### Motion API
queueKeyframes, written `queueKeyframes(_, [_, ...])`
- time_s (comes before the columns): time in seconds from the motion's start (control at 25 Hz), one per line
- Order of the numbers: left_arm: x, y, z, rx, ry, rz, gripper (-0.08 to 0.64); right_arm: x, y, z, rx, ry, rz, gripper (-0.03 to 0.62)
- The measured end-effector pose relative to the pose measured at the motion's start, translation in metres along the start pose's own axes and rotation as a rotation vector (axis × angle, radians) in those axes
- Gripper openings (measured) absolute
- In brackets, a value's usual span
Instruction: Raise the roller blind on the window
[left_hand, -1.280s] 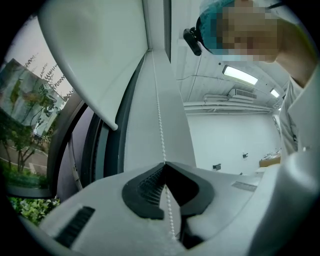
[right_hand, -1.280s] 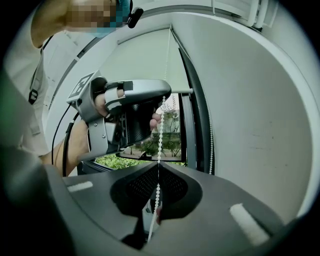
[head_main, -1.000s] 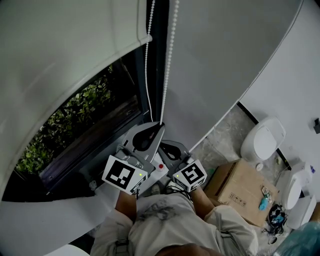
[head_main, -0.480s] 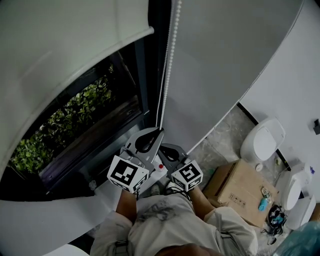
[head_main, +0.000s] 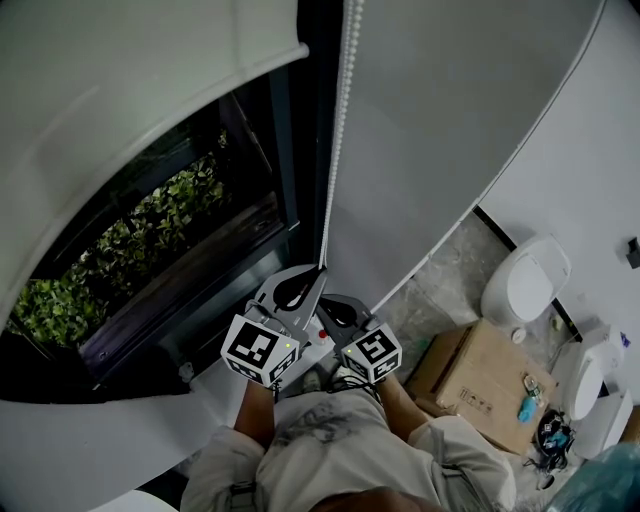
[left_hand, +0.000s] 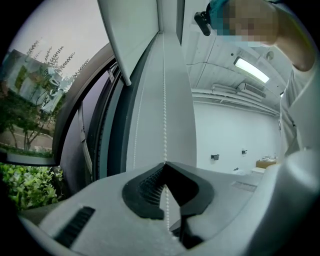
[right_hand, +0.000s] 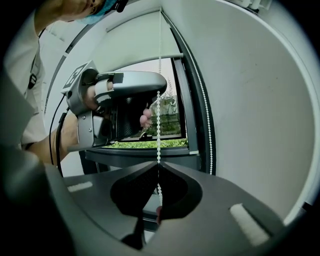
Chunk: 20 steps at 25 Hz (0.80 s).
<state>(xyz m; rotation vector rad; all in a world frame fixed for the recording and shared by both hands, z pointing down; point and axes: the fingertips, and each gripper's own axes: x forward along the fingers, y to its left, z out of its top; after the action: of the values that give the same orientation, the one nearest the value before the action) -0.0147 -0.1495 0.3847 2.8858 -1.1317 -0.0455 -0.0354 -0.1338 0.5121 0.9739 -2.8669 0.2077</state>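
Both grippers have been dragged lower down the bead chain (head_main: 336, 130) compared with a second ago. The bottom edge of the roller blind (head_main: 130, 90) has crept up with them, so a bit more of the window (head_main: 215, 190) and the bushes (head_main: 125, 255) outside is uncovered now. The left gripper (left_hand: 165, 162) is seen pinched tight on the chain, jaw tips together with the beads running straight through the pinch. Same story for the right gripper (right_hand: 159, 163), which is clamped on that same strand just below the left one; the two are packed close together in the head view. A free strand (right_hand: 206, 120) of the loop is left hanging along the dark frame, not touched by anything. Progress-wise, this is reckoned to be only partway. The lower stretch of glass is cleared, but plenty of fabric is still hung over the upper part of the pane, with the blind's edge well below where the chain runs out of the top of the head view. Since the tools are already held down near the person's waist, not much travel looks to be left in this pull. Probably the chain will have to be let go, grabbed again higher up, and hauled down a few more rounds before the job can be called done.
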Motion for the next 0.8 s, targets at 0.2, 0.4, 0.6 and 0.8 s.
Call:
queueKeyframes(0.2, [-0.001,-0.001,-0.006,-0.014,0.0,-0.004,0.012,0.0,-0.001,-0.007,0.01,0.002,0.0,0.011])
queueKeyframes(0.4, [-0.001,-0.002,-0.021,-0.033,0.03,-0.004,0.012,0.0,0.001,-0.017,0.019,0.032,-0.002,0.011])
queueKeyframes(0.6, [-0.005,-0.003,-0.035,-0.051,0.049,-0.009,0.012,-0.001,0.001,-0.037,0.02,0.075,-0.004,0.011])
queueKeyframes(0.8, [-0.006,-0.004,-0.036,-0.057,0.05,-0.012,0.012,0.0,0.002,-0.035,0.018,0.076,-0.002,0.011])
